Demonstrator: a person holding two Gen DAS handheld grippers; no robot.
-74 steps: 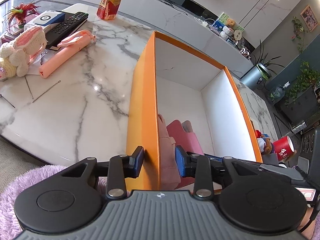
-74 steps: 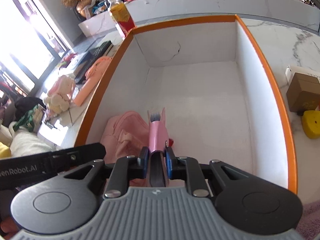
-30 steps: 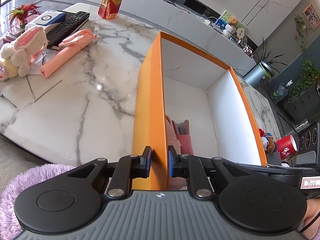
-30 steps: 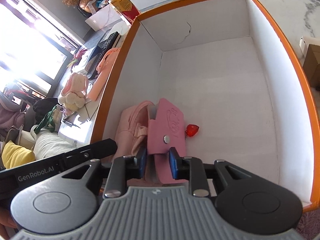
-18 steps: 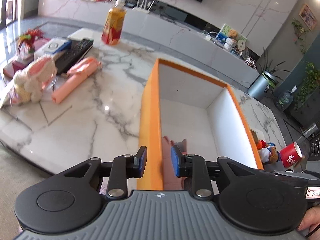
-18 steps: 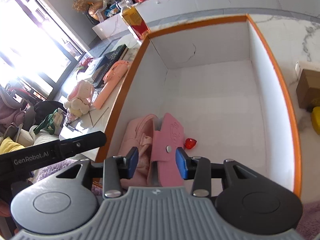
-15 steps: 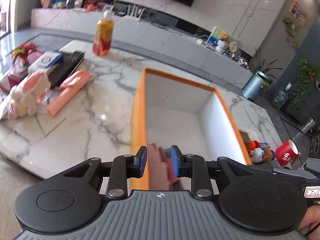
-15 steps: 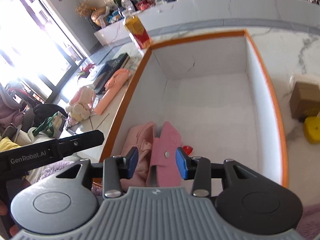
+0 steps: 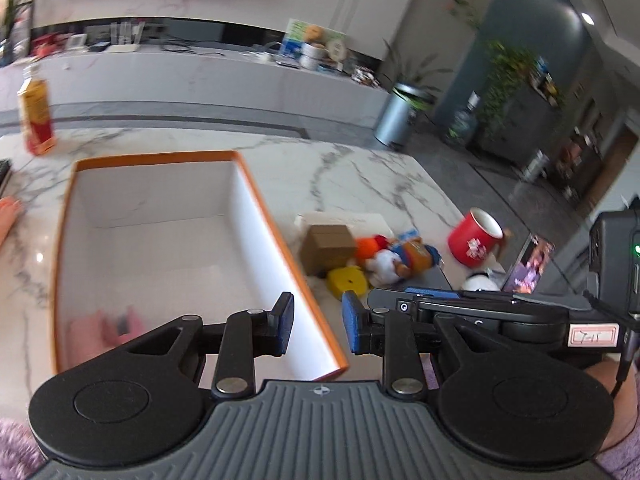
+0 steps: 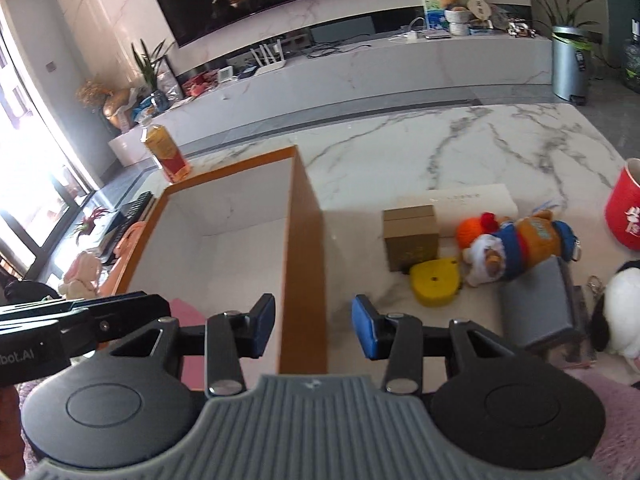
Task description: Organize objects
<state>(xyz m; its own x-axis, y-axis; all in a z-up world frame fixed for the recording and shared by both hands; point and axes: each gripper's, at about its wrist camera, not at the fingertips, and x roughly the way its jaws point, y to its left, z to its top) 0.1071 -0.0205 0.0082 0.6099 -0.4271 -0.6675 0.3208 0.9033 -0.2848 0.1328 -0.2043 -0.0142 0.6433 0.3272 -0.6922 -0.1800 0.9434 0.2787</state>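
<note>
Two grippers are in your hands, both raised above the near end of the orange box. Your left gripper has its blue pads parted with nothing between them; the box's right wall and a strip of table show through the gap. Your right gripper is opening, jaws a moderate way apart, also empty; the same wall runs up the middle of its view, untouched by either pad.

Box: orange outside, white inside, open at the top, standing on the marble table. Pink items lie in the near left corner of the box floor, blurred in the left wrist view; a pink edge also shows behind the left finger in the right wrist view. Rest of the box floor is bare white.

Right of the box, on the table: a brown cardboard box, a yellow disc just in front of it, a plush toy in orange and blue beside both, a flat white box behind them, a grey case nearer you, and a red mug further right.

Left of the box: a drink bottle near its far corner, a remote, a pink bunny toy.
</note>
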